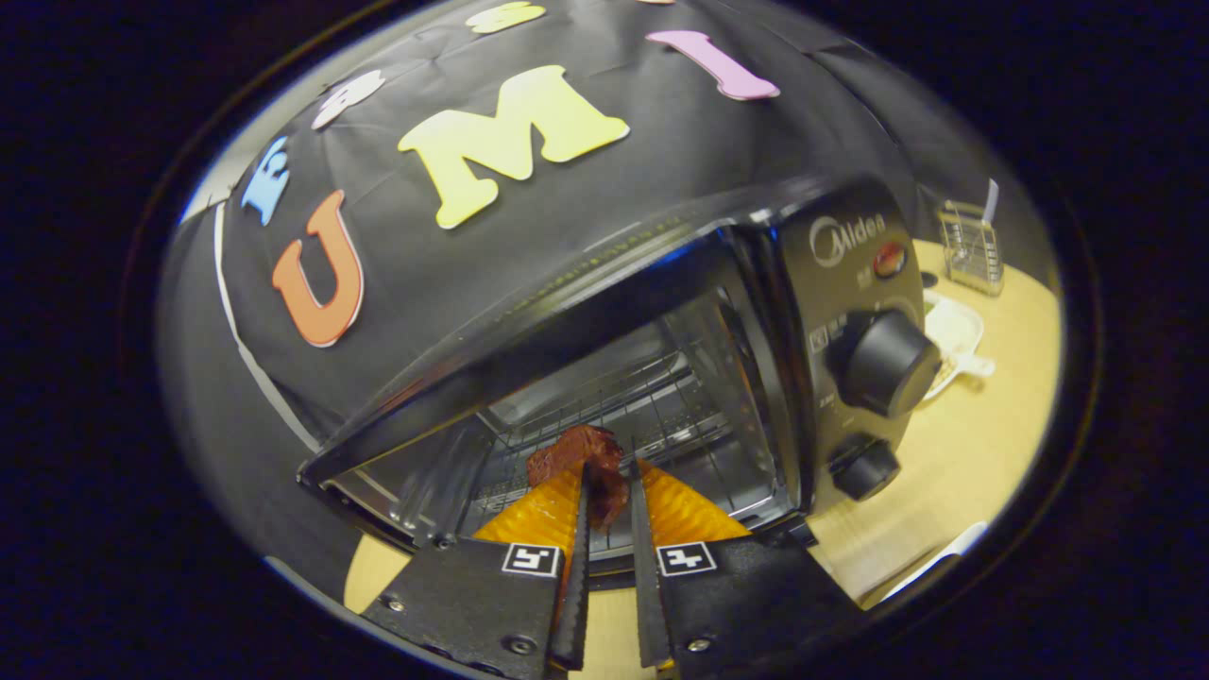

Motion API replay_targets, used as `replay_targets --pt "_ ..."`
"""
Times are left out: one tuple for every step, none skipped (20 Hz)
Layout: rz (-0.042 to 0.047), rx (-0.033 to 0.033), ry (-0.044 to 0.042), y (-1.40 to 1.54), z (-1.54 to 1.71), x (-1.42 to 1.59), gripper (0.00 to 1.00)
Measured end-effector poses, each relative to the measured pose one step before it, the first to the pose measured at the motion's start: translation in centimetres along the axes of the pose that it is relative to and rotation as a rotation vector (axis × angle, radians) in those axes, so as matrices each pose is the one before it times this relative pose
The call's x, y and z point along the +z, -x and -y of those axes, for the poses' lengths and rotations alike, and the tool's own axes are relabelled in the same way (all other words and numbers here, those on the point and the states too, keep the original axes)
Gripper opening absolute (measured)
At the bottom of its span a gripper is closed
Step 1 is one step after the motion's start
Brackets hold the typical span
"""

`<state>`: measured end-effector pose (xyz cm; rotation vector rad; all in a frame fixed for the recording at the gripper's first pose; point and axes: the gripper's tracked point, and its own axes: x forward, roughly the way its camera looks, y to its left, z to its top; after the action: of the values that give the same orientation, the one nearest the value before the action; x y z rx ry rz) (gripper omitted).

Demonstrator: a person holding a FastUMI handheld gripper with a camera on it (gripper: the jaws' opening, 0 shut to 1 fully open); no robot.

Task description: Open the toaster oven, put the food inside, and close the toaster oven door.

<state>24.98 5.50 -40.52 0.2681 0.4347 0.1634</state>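
Food point(578, 451): I see dark reddish-brown, glossy and mottled, with a darker patch low down.
Oven point(718, 246): I read its shell as glossy black; silver-grey wire rack and shiny metal walls inside.
Knobs point(888, 364): matte black, both of them, on my screen.
Lamp point(889, 260): red-orange, I'd say.
Counter point(982, 425): pale yellowish wood tone.
Dish point(954, 332): white, from what I see.
Basket point(971, 247): silvery wire grid.
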Motion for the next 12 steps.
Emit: replay_targets --pt "0.01956 -0.00868 0.04407 0.33 -0.016 0.607 0.29" --pt "0.01698 -0.00869 0.03787 0.811 0.088 0.704 0.34" --pt "0.01268 -0.00358 0.03901 0.814 -0.007 0.45 0.47" --pt "0.01299 0.00591 0.0378 1.101 -0.252 0.562 0.56" --pt "0.01333 0.00569 0.03667 1.483 -0.34 0.466 0.65" --pt "0.01374 0.002 0.03599 1.334 -0.149 0.375 0.71" --pt "0.008 0.0052 0.02534 1.339 -0.102 0.166 0.78" --pt "0.00551 0.01477 0.02201 1.395 -0.489 0.015 0.84" --pt "0.00062 0.00839 0.02721 1.585 -0.395 -0.044 0.9" --pt "0.00251 -0.00041 0.03315 1.496 -0.263 -0.153 0.93" --pt "-0.00084 -0.00128 0.03379 1.499 -0.337 -0.309 0.96" --pt "0.00415 0.00723 0.03644 1.636 -0.573 -0.166 0.97"
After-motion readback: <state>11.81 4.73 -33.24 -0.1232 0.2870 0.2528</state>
